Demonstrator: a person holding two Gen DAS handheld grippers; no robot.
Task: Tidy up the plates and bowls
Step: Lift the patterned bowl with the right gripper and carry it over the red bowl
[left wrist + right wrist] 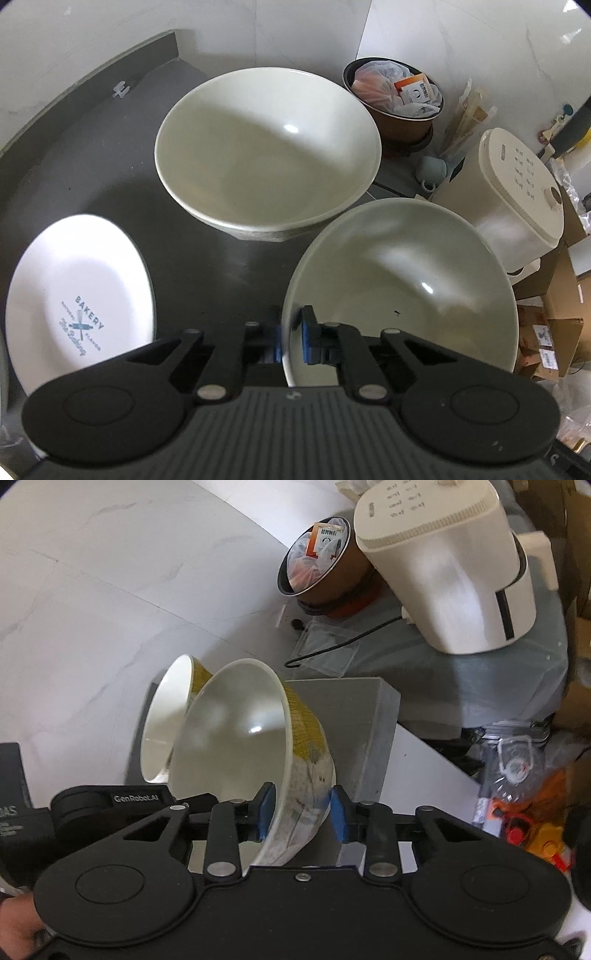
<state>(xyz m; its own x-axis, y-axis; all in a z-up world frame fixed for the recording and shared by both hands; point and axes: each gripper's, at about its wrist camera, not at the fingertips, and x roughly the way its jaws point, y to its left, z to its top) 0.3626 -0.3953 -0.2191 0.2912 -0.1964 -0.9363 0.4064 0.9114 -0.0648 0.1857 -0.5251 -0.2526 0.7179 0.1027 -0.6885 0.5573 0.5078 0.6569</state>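
My left gripper (pixel 291 339) is shut on the near rim of a cream bowl (pixel 399 280), holding it above the right end of the dark counter (pixel 92 166). In the right wrist view the same bowl (pixel 229 746) shows a yellow pattern outside. My right gripper (pixel 303 812) is shut on its wall, one blue pad inside and one outside, beside the left tool's black housing (pixel 110 799). A second cream bowl (pixel 266 147) stands on the counter just beyond, and its rim (pixel 166 716) shows behind the held bowl. A white plate (pixel 79 295) printed BAKERY lies at the left.
Past the counter's right end (pixel 343 709), lower down, stand a cream rice cooker (pixel 517 206) and a brown pot (pixel 395 99) stuffed with packets. Cardboard boxes (pixel 554 314) crowd the far right. A black cable (pixel 332 646) runs below. White wall closes the back.
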